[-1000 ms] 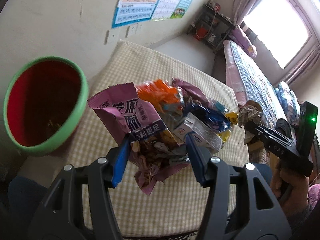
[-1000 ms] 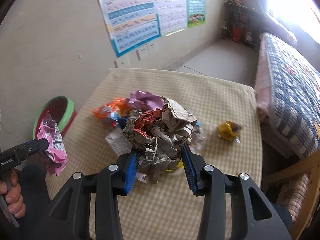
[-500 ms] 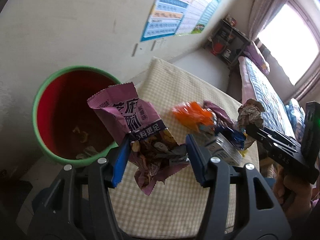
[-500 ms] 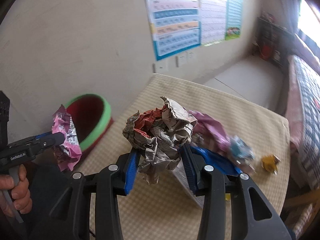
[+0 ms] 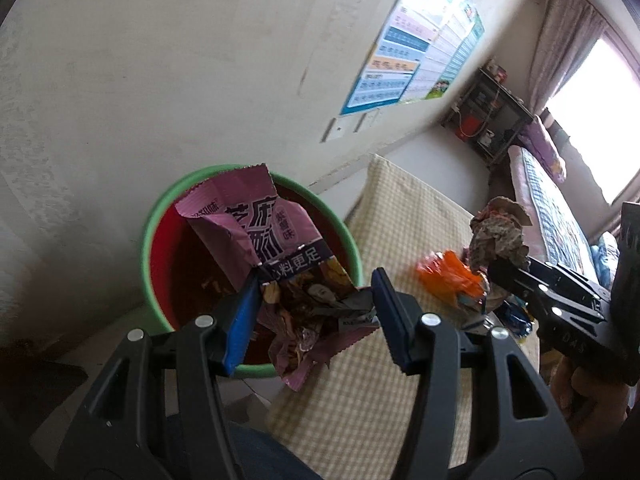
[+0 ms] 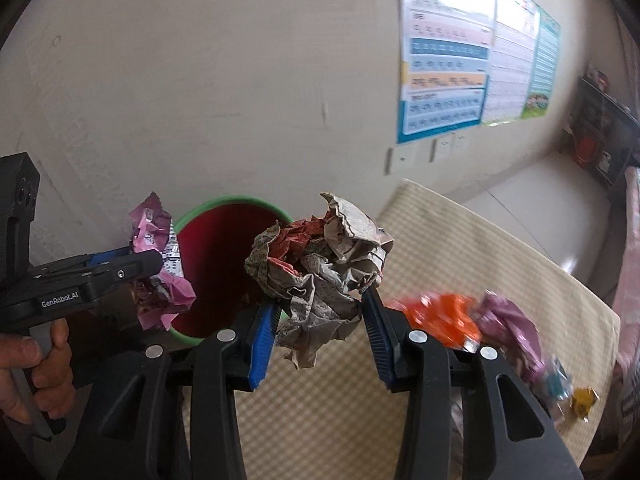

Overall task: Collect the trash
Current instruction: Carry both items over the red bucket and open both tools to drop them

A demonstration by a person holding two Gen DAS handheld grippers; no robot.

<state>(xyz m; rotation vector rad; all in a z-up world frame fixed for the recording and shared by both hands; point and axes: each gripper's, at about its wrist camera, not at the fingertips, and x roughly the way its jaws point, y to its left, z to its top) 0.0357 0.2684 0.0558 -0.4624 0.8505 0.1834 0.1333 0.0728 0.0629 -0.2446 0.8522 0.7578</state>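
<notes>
Over red bin (image 5: 160, 248) | purple wrapper (image 5: 256, 236) clamped in left hand-held gripper (image 5: 316, 304)

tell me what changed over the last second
Both grippers swung from the table's trash pile toward the green-rimmed bin. The left gripper now holds the purple wrapper over it; the right gripper brings the crumpled paper near. Both grips unchanged.

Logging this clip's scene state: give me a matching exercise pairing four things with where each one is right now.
Things:
1. purple snack bag
2. crumpled paper ball
3. orange wrapper
4. bin

Places:
A. lying on the checked table
B. gripped in the right tool
C. on the floor beside the table, by the wall
D. gripped in the left tool

Pairs: 1-D, 2-B, 3-A, 4-C
</notes>
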